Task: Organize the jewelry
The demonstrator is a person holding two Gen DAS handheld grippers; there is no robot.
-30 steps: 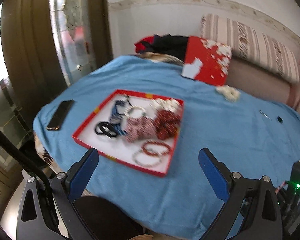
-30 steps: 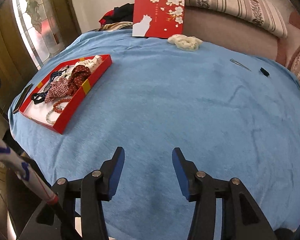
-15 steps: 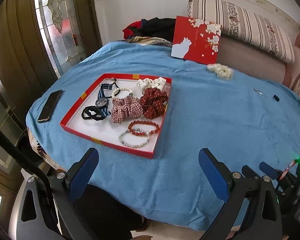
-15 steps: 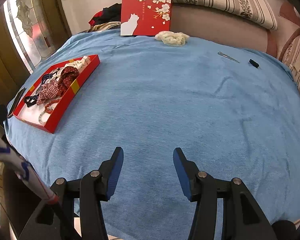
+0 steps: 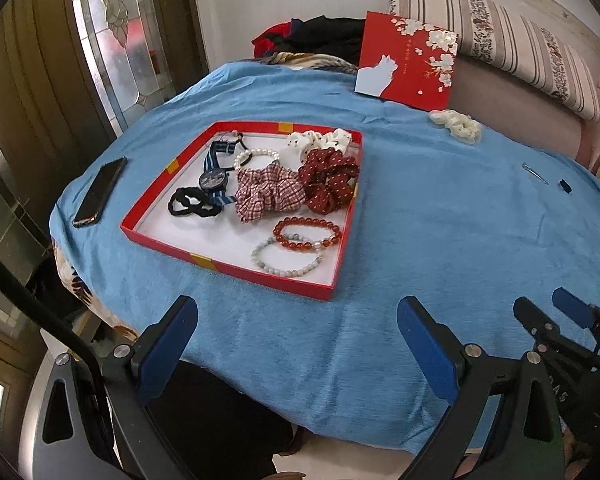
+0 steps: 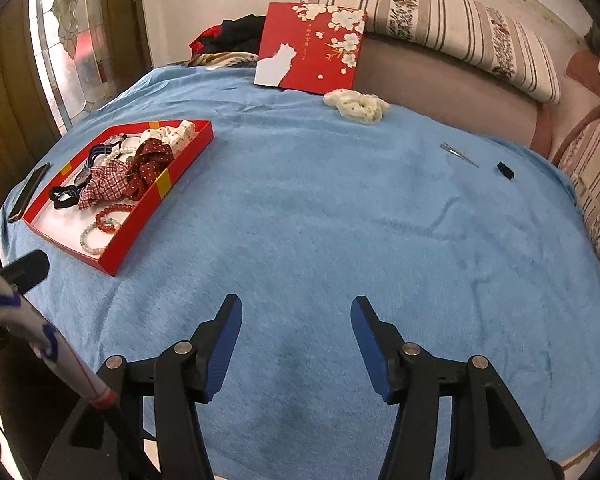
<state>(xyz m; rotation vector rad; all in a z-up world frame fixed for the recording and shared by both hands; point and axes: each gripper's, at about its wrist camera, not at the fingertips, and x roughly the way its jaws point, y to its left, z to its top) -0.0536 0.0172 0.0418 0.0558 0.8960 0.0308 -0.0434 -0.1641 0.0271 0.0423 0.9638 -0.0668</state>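
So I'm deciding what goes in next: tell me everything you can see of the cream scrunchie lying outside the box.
The cream scrunchie is a gathered ring of soft-looking fabric, off-white with tiny dark dots, crumpled and lying flat on the blue cloth. It sits at the far side of the table, just in front of the lower right corner of the propped red lid, well away from the red tray. Neither claw is near it.

A: Where could a gripper pass?

B: Over the bare blue cloth (image 6: 340, 220) between the red tray (image 6: 162, 188) and the tweezers (image 6: 459, 155).

A: And the obstacles?

B: The tray's raised wall on the left, a phone (image 5: 100, 191) just beyond it, and the cream scrunchie (image 6: 357, 105) beside the propped red lid (image 6: 312, 50) at the far edge.
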